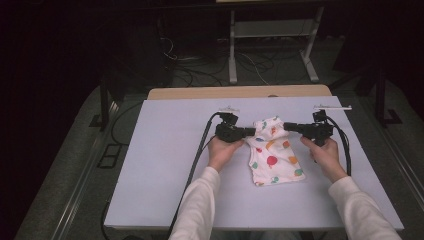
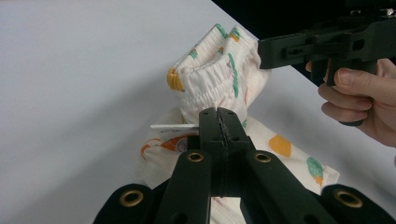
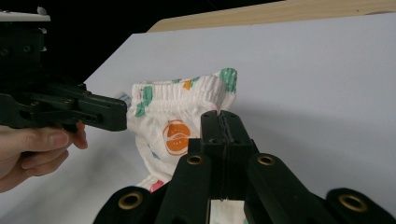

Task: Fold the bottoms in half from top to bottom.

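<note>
Both sleeved forearms reach in, left gripper [image 1: 248,132] and right gripper [image 1: 288,126] each with jaws clamped on the waistband of soft, light patterned shorts [image 1: 274,159], mid-desk [image 1: 165,150], best held by that elastic edge.

Long cream-white sleeves [image 1: 200,205] are worn on both forearms. Each gripper, left [image 1: 248,132] and right [image 1: 288,126], is made of matte black plastic, with brass-coloured rivets [image 2: 195,157] set at the jaw linkages. A thick black cable [image 1: 195,160] is seen trailing from each one.
</note>
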The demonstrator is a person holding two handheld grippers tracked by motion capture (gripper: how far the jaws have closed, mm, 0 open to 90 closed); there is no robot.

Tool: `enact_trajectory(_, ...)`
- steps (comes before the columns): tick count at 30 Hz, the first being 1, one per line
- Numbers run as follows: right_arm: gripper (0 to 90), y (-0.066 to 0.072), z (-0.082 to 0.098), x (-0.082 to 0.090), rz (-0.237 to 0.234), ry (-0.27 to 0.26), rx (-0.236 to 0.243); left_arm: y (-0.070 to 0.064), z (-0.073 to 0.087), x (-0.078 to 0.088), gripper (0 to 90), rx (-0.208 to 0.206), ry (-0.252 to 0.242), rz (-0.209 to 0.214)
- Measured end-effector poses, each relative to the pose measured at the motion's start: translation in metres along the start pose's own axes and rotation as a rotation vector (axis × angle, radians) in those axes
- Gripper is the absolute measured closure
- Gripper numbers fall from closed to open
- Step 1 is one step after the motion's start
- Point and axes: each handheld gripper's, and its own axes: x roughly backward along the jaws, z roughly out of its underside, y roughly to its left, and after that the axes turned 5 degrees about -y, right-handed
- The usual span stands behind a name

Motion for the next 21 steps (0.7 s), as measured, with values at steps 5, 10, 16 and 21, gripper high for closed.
enact_trajectory(5,88.5,0.004,0.001,0.005,-0.006,0.009,0.017,-0.004,0.003,0.002,89.6,-0.012,0.004,0.011)
enact_trajectory(10,88.5,0.006,0.001,0.011,-0.005,0.015,0.027,-0.011,0.003,0.003,89.6,-0.028,0.008,0.03)
enact_trajectory(16,88.5,0.005,0.004,0.017,-0.008,0.021,0.027,-0.02,0.003,0.003,89.6,-0.053,0.018,0.046)
enact_trajectory(21,88.5,0.005,0.007,0.022,-0.013,0.03,0.019,-0.026,0.005,0.003,89.6,-0.062,0.023,0.063)
